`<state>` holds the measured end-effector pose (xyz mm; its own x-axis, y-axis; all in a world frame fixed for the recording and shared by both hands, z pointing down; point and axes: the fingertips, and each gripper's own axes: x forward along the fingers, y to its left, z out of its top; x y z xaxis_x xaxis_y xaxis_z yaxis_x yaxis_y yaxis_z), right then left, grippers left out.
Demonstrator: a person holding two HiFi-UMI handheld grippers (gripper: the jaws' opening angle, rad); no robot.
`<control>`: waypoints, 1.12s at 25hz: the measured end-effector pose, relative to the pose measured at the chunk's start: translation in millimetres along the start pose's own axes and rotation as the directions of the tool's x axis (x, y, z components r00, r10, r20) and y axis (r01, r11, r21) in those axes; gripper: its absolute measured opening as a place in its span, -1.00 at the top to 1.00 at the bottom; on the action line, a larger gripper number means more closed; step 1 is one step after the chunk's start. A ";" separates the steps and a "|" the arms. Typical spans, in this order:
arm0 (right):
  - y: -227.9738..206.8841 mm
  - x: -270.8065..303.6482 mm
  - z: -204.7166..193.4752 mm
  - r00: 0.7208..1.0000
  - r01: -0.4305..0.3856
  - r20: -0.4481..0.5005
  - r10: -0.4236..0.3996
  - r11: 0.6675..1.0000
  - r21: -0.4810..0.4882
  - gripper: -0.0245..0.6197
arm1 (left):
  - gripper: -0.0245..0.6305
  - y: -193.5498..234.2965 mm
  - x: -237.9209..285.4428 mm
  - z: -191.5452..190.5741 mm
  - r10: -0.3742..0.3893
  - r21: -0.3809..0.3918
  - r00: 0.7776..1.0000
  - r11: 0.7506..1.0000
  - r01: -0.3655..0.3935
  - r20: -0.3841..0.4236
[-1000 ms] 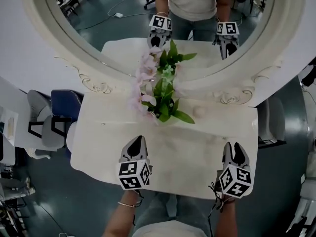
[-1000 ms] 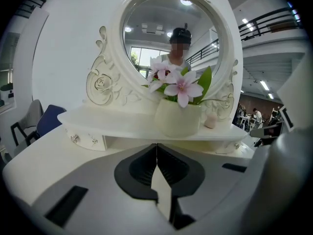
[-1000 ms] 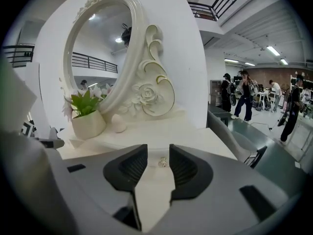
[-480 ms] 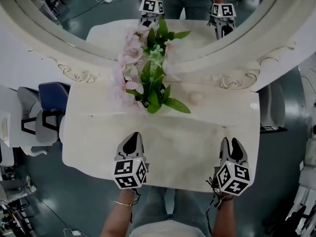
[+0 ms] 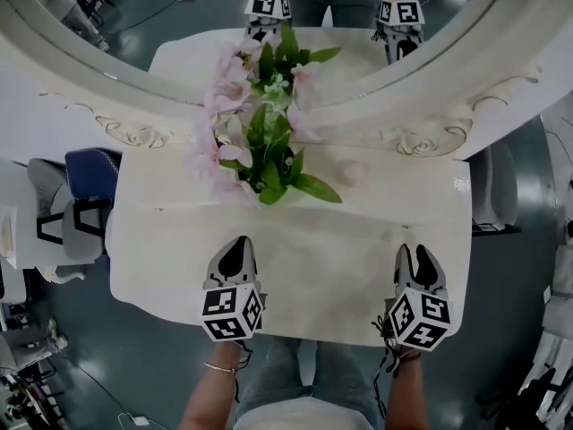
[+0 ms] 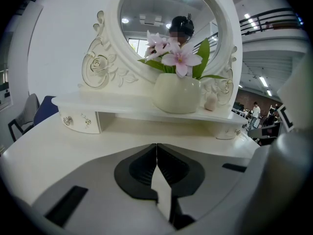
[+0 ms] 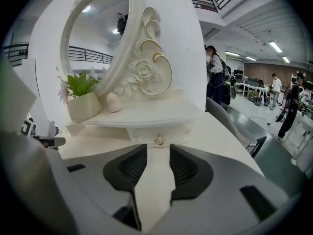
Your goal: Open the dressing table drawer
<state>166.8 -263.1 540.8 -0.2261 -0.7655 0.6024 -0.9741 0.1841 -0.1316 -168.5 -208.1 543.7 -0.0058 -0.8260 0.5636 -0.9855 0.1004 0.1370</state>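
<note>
The cream dressing table (image 5: 170,249) carries a raised shelf under an oval mirror. A small drawer (image 7: 161,132) with a metal knob (image 7: 159,140) sits beneath the shelf's right end, closed, straight ahead of my right gripper (image 7: 158,148). That gripper (image 5: 414,252) is open, empty, and a short way from the knob. Another small drawer (image 6: 78,121) sits under the shelf's left end, closed. My left gripper (image 6: 156,146) is shut on nothing, and in the head view my left gripper (image 5: 239,243) hovers over the tabletop's front middle-left.
A cream vase (image 6: 177,94) of pink flowers (image 5: 255,133) stands on the shelf with a small egg-shaped ornament (image 5: 352,174) beside it. The mirror frame (image 5: 421,137) rises behind. Chairs (image 5: 67,222) stand left of the table and another chair (image 7: 234,126) stands to its right.
The head view has tilted so the table sits slightly lower-left in the picture. Both grippers have kept nearly the same places over the table's front; nothing was gripped.
</note>
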 end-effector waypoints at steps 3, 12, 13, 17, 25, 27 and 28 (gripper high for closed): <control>-0.2 2.2 -1.3 1.000 -0.003 -0.005 0.003 1.000 -0.002 0.45 | 0.87 0.6 -0.2 0.5 0.003 0.001 1.000 1.000 -0.003 0.001; 1.1 13.6 -3.3 1.000 -0.013 -0.023 0.012 1.000 -0.012 0.45 | 0.87 6.9 -3.8 -4.5 0.027 -0.001 1.000 1.000 -0.027 -0.014; 1.1 14.8 -3.3 1.000 -0.014 -0.024 0.014 1.000 -0.014 0.45 | 0.87 7.6 -4.1 -4.6 0.030 -0.001 0.999 1.000 -0.030 -0.014; -0.1 20.4 -2.8 0.999 -0.017 -0.029 0.017 1.000 -0.016 0.44 | 0.87 10.8 -5.6 -5.4 0.043 -0.004 0.999 0.999 -0.044 -0.015; -2.2 29.3 -1.8 0.999 -0.021 -0.036 0.021 1.000 -0.016 0.44 | 0.87 17.6 -9.0 -9.5 0.072 -0.009 0.997 0.997 -0.072 -0.024; -2.8 31.2 -1.7 0.999 -0.023 -0.037 0.022 1.000 -0.015 0.44 | 0.87 17.8 -9.0 -10.2 0.075 -0.008 0.997 0.997 -0.075 -0.026; -2.6 32.1 -1.6 0.999 -0.025 -0.038 0.024 1.000 -0.015 0.44 | 0.87 17.9 -9.1 -10.5 0.077 -0.008 0.997 0.997 -0.077 -0.027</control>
<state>162.1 -287.2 561.8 -0.2491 -0.7370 0.6283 -0.9679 0.2124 -0.1346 -184.4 -192.9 549.5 -0.0766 -0.8004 0.5945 -0.9807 0.1682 0.1000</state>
